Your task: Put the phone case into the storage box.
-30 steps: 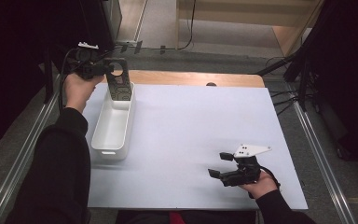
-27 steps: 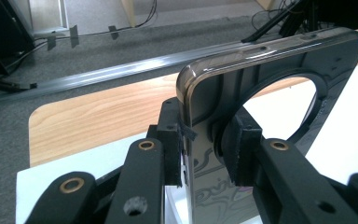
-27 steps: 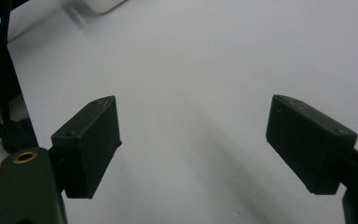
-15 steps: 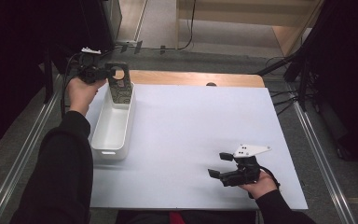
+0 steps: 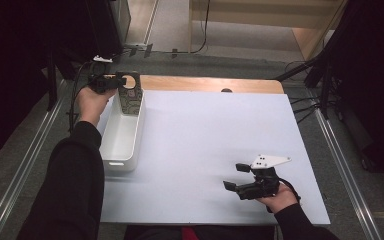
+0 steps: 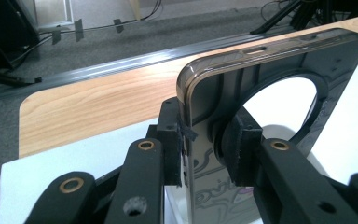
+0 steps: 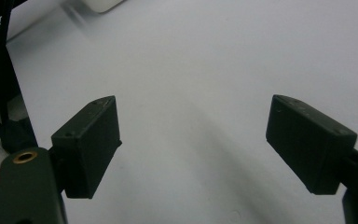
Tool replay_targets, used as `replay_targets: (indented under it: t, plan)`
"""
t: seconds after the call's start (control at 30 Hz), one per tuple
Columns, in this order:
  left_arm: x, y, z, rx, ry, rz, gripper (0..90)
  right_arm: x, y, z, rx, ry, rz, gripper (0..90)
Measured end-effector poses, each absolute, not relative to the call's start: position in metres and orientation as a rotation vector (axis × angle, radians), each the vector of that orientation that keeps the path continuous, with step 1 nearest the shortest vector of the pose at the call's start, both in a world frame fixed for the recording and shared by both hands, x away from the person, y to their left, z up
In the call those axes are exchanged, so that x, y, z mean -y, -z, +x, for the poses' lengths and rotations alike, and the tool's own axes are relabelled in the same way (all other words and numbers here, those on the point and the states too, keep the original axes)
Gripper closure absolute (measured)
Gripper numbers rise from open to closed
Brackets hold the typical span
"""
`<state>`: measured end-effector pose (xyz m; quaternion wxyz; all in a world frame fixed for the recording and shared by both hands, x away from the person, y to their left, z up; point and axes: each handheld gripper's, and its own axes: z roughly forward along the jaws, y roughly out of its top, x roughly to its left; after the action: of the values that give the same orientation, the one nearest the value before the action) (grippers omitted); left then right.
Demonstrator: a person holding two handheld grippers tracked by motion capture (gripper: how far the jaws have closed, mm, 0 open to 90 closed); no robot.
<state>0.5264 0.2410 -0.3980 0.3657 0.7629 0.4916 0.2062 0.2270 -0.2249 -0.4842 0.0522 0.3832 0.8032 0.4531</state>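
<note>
While my left gripper (image 5: pixel 121 81) clamps a dark phone case (image 5: pixel 130 97) by its edge, the case stands upright over the far end of the white bin (image 5: pixel 121 134) at the far left of the white table (image 5: pixel 215 140). Bare wood of the table's far edge (image 5: pixel 200 84) lies just beyond it, then a metal rail and loose cables on the floor. Nothing crowds the bin. My right gripper (image 5: pixel 236 176) rests near right, well apart, jaws spread with nothing between them. From the left gripper view I see the case's (image 6: pixel 261 93) round cut-out and swirl pattern, with pads (image 6: pixel 240 149) pressing both faces; the right gripper view gives me only bare table (image 7: pixel 191 70) between the pads (image 7: pixel 93 140).
</note>
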Motion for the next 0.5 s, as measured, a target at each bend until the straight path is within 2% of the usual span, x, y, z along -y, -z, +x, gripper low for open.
replay_targets:
  t: [0.33, 0.5]
  plan:
    - [-0.2389, 0.4040, 0.5293, -1.263, -0.516, 1.934, 68.8, 0.2257, 0.4839, 0.2272, -2.437, -1.385, 1.160, 16.6]
    - [-0.2364, 0.4062, 0.5307, -1.254, -0.502, 1.942, 60.1, 0.2263, 0.4838, 0.2266, -2.439, -1.385, 1.158, 16.6]
